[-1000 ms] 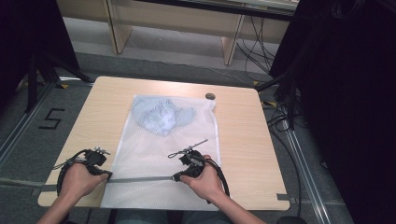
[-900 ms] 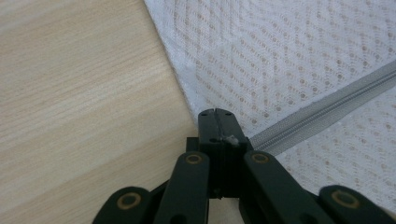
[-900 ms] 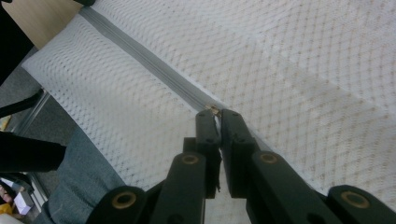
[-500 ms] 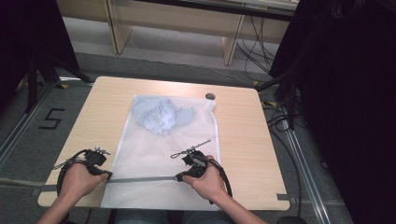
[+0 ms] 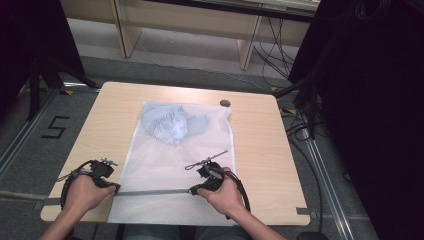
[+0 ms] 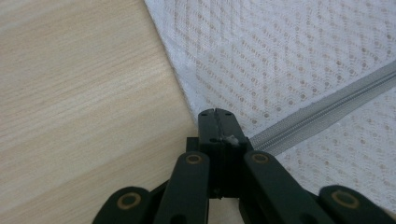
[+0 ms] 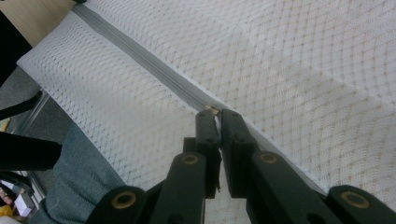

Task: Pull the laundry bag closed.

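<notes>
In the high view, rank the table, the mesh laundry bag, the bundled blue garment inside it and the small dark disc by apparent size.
1. table
2. mesh laundry bag
3. blue garment
4. dark disc

None look alike; the gaps are clear.

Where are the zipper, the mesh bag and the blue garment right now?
zipper [image 5: 152, 191], high view, middle of the grey tape.
mesh bag [image 5: 210, 145], high view, bare white mesh.
blue garment [image 5: 170, 122], high view, crumpled middle.

One mesh bag [image 5: 175, 165], two grippers [image 5: 156, 186].
</notes>
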{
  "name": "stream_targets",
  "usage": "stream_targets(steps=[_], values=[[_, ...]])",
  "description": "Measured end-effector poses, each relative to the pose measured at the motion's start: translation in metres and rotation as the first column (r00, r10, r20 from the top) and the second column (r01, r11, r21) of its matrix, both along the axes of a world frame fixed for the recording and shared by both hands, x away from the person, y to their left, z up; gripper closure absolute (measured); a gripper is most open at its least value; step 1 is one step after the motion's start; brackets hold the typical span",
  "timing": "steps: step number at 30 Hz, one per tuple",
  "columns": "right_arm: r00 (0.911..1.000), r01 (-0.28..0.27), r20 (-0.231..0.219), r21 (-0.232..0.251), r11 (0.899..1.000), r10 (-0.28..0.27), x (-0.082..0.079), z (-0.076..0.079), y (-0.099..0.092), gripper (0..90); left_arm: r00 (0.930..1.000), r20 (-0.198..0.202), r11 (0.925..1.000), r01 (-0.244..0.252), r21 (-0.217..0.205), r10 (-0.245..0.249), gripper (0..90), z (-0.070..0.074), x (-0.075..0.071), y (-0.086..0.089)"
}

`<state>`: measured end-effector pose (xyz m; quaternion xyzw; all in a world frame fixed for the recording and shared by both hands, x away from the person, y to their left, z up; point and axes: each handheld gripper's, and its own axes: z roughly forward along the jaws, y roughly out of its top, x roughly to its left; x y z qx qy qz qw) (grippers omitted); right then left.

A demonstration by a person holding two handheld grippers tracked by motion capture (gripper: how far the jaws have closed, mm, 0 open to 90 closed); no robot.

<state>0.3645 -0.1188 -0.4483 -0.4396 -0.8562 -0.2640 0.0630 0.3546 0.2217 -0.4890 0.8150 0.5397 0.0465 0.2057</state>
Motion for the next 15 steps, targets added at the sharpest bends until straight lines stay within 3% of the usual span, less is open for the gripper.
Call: stream_targets(steps=[15], values=[[0.9999, 0.015, -0.004, 0.001, 1.0, -0.015, -0.0006, -0.001, -0.0062, 87.1, 1.0, 0.002, 1.0, 0.001, -0.007, -0.001, 89.8, -0.0005, 0.0001, 0.0004]])
